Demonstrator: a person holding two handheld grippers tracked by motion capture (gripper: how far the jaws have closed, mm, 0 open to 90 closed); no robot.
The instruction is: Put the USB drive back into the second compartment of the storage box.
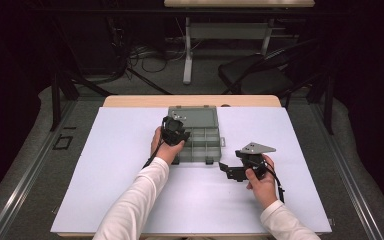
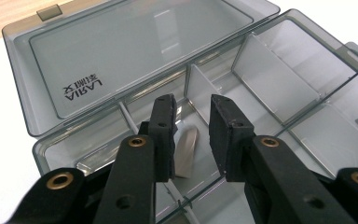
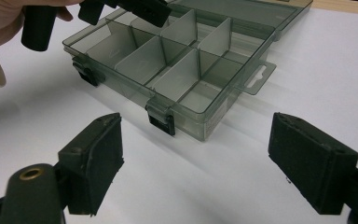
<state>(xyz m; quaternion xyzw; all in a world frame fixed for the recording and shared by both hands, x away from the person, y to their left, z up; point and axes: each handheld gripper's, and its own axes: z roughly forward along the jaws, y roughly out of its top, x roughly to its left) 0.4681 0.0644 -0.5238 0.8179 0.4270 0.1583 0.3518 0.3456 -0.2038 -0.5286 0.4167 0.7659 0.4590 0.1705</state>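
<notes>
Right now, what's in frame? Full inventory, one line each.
compartment box: 1, smoky grey clear plastic, lid open and lying back, centre of the mat toward its far edge
small pale flat piece: 1, beige-grey, inside a box compartment, between the left gripper's jaws, untouched
mat: 1, white, covering the table
table: 1, light wood, under the mat
folding chair: 1, black, beyond the table
left gripper: 1, black, over the box, jaws apart
right gripper: 1, black, right of the box, wide open
</notes>
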